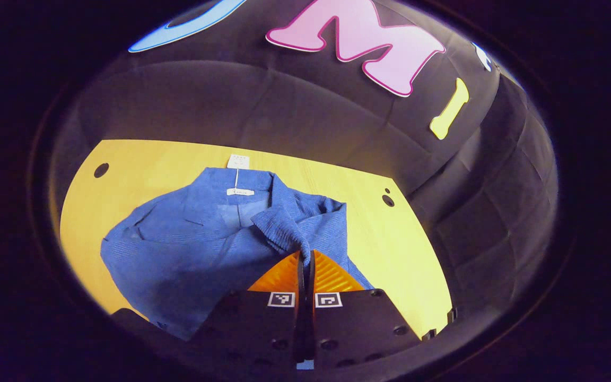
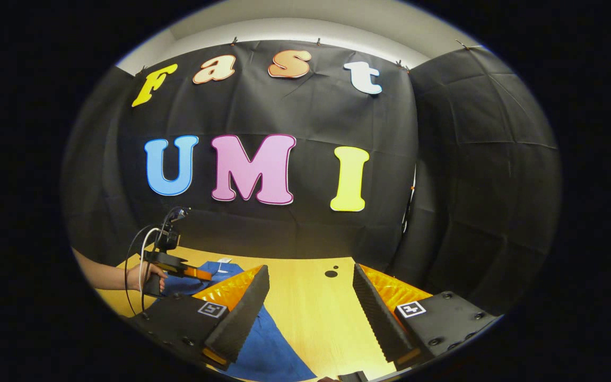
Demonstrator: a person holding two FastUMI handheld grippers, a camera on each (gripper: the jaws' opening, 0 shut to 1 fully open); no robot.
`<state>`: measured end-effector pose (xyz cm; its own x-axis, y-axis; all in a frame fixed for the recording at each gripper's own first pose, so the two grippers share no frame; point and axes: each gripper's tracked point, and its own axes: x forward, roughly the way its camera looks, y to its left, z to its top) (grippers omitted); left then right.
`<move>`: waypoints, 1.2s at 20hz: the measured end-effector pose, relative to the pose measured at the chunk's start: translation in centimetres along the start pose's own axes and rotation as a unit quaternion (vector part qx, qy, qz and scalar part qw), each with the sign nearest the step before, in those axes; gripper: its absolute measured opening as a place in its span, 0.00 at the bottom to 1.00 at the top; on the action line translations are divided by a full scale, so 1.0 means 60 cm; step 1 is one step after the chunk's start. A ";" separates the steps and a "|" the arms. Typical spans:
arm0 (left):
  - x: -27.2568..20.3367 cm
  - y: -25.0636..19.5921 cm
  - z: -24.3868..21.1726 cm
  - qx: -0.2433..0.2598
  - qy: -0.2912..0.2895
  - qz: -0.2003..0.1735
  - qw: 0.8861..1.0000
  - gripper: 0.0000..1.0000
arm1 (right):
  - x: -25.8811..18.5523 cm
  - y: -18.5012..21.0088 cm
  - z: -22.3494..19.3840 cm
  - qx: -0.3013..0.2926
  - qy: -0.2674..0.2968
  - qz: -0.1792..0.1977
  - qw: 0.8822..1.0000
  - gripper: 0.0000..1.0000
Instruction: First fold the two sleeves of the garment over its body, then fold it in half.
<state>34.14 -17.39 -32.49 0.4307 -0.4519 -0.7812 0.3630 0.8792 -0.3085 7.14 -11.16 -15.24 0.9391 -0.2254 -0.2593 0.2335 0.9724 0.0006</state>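
Observation:
A blue ribbed garment (image 1: 178, 249) lies on the yellow wooden table (image 1: 141, 164), collar toward the far wall. My left gripper (image 1: 305, 260) is shut on one sleeve (image 1: 284, 225), whose cuff bunches just ahead of the orange fingers, over the garment's body. In the right gripper view my right gripper (image 2: 311, 289) stands open above the table (image 2: 316, 313), with nothing between its fingers. Its left finger (image 2: 242, 307) hangs over the garment's edge (image 2: 271, 345). Farther left, a hand (image 2: 141, 276) holds the left gripper (image 2: 199, 274) over the blue cloth.
A white paper tag (image 1: 238, 162) lies on the table beyond the collar. Round holes (image 1: 101, 170) (image 1: 388, 200) mark the tabletop near its far corners. Bare wood stretches to the garment's right, and black cloth walls close the booth behind and at the side.

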 end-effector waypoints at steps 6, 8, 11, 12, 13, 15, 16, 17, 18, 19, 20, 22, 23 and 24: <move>0.067 -0.019 -0.006 0.039 0.023 -0.002 0.999 0.00 | 0.028 -0.018 -0.027 0.003 0.029 -0.001 1.000 0.92; 0.087 -0.018 -0.018 0.050 0.035 -0.010 0.998 0.00 | 0.036 -0.019 -0.039 0.007 0.040 0.001 0.999 1.00; 0.114 -0.005 -0.033 0.072 0.049 -0.008 0.996 0.00 | 0.041 -0.019 -0.043 0.010 0.044 0.006 0.999 1.00; 0.120 -0.011 -0.037 0.067 0.051 -0.014 0.996 0.00 | 0.043 -0.023 -0.044 0.004 0.043 0.004 0.999 1.00; 0.125 -0.024 -0.037 0.055 0.052 -0.032 0.997 0.00 | 0.047 -0.028 -0.047 0.000 0.045 0.001 0.999 1.00; 0.130 -0.051 -0.035 0.025 0.053 -0.070 0.996 0.08 | 0.052 -0.031 -0.054 0.002 0.054 0.002 0.999 1.00; 0.128 -0.069 -0.039 0.012 0.056 -0.090 0.994 0.18 | 0.050 -0.031 -0.060 0.006 0.059 0.004 0.998 1.00; 0.127 -0.088 -0.036 0.005 0.057 -0.110 0.992 0.46 | 0.050 -0.029 -0.063 0.007 0.061 0.007 0.998 1.00; 0.128 -0.106 -0.034 0.004 0.052 -0.131 0.990 0.52 | 0.050 -0.031 -0.065 0.006 0.062 0.009 0.998 0.92; 0.122 -0.125 -0.027 0.007 0.046 -0.151 0.987 0.57 | 0.050 -0.033 -0.070 0.002 0.064 0.008 0.998 1.00; 0.119 -0.142 -0.022 0.011 0.039 -0.166 0.985 0.76 | 0.050 -0.037 -0.075 -0.002 0.066 0.007 0.998 1.00; 0.096 -0.151 -0.018 0.020 0.026 -0.163 0.986 0.79 | 0.052 -0.044 -0.083 -0.002 0.071 0.005 0.997 1.00; 0.087 -0.148 -0.017 0.026 0.017 -0.153 0.988 0.81 | 0.052 -0.043 -0.089 0.000 0.074 0.006 0.997 1.00; 0.064 -0.138 -0.014 0.030 0.006 -0.138 0.990 0.85 | 0.053 -0.042 -0.097 0.003 0.078 0.006 0.997 1.00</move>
<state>32.08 -26.30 -33.37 0.2978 -0.6713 -0.6788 0.5144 0.7118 -0.4783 8.05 -13.98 -21.66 0.8914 -0.2012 -0.4061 0.2243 0.9745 0.0095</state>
